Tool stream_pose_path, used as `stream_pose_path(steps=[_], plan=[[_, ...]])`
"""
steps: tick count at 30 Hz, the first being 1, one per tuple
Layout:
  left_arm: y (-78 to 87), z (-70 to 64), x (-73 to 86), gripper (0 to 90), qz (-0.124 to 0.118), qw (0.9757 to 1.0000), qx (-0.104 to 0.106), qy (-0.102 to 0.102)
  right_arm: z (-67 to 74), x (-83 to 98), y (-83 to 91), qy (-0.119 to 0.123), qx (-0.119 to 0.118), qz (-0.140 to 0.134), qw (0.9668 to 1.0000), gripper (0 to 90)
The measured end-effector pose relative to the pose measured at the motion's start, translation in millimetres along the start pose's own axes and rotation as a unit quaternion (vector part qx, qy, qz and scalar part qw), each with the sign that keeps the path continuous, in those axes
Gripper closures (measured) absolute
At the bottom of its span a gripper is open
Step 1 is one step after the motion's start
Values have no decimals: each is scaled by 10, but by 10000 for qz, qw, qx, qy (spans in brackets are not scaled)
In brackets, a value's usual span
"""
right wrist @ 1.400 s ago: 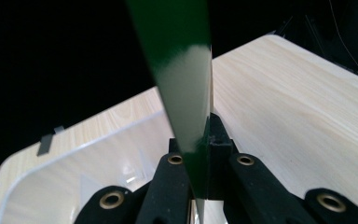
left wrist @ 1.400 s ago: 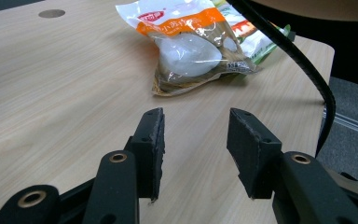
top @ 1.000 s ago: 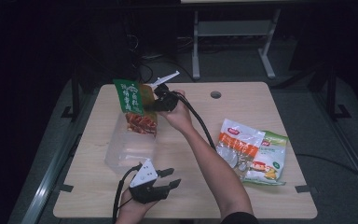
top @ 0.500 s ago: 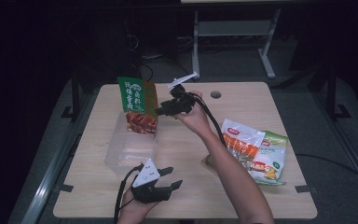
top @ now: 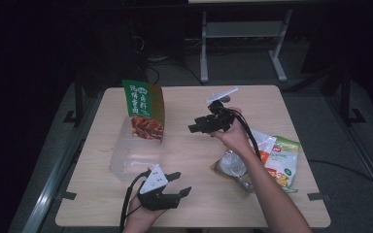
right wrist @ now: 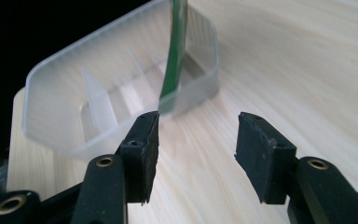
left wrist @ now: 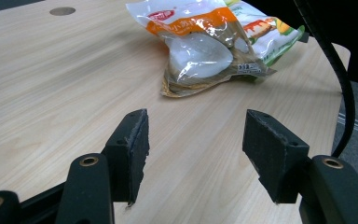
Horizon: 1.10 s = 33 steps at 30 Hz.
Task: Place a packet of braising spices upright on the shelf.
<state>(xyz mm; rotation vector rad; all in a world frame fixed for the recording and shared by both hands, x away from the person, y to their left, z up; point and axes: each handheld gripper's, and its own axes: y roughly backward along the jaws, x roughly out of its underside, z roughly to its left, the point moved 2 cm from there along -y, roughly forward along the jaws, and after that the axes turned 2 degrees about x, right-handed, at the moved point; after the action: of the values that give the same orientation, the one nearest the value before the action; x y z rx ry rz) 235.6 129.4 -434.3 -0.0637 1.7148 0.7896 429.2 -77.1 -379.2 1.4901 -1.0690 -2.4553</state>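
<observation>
Green snack pouch (top: 144, 109) stands upright in the clear plastic container (top: 128, 158) on the wooden surface (top: 189, 199). Right tool (top: 200, 126), beside the container, is released, jaws just opened, empty. Left tool (top: 177, 184), near the container's front, likewise released and empty.

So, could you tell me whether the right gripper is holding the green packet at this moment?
No, the right gripper is open and empty over the table, while the green packet stands apart in the clear container.

My left tongs (left wrist: 193, 156) are hovering empty, having just been opening, facing snack packets (left wrist: 209, 44) lying on the bench (left wrist: 51, 79).
</observation>
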Motion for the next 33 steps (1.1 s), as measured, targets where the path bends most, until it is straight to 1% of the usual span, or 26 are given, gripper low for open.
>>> stream_pose_path(steps=[1, 2, 3, 8, 9, 10, 11, 13, 14, 18, 22, 26, 27, 28, 30, 33], plan=[[-9, -10, -2, 402, 23, 10000, 22, 29, -5, 40, 42, -37, 0, 33, 10000, 479], [-23, -14, -5, 402, 35, 10000, 27, 4, -18, 82, 86, -36, 12, 27, 10000, 478], [-36, -23, -9, 402, 30, 10000, 44, 25, -25, 129, 140, -102, 23, 19, 9999, 478], [-94, -51, -22, 401, 93, 9999, 97, -68, -54, 290, 332, -205, 95, 31, 9997, 478], [-109, -57, -24, 401, 121, 9998, 108, -91, -65, 320, 367, -193, 112, 24, 9997, 478], [-119, -59, -25, 402, 119, 9998, 104, -97, -71, 355, 409, -237, 126, 44, 9996, 477], [-132, -56, -30, 401, 150, 9998, 106, -113, -76, 376, 430, -255, 151, 39, 9996, 476], [-148, -58, -40, 401, 120, 9998, 114, -80, -93, 439, 495, -276, 160, 60, 9995, 475], [-151, -61, -43, 401, 122, 9998, 112, -78, -100, 467, 517, -297, 202, 48, 9993, 474], [-161, -62, -37, 401, 166, 9997, 134, -127, -123, 574, 600, -402, 216, 64, 9989, 471], [-165, -67, -38, 400, 149, 9997, 149, -144, -139, 701, 675, -525, 247, 123, 9982, 469], [-168, -72, -34, 397, 128, 9997, 157, -101, -158, 819, 765, -550, 292, 85, 9980, 467], [-166, -71, -35, 396, 141, 9997, 169, -93, -161, 846, 794, -598, 336, 68, 9976, 467], [-168, -72, -40, 395, 143, 9997, 176, -95, -167, 868, 819, -597, 377, 49, 9975, 468], [-176, -76, -46, 390, 131, 9997, 188, -83, -184, 937, 909, -685, 385, -9, 9969, 466], [-199, -84, -43, 388, 145, 9996, 223, -94, -204, 1015, 1009, -758, 436, -12, 9962, 457]])
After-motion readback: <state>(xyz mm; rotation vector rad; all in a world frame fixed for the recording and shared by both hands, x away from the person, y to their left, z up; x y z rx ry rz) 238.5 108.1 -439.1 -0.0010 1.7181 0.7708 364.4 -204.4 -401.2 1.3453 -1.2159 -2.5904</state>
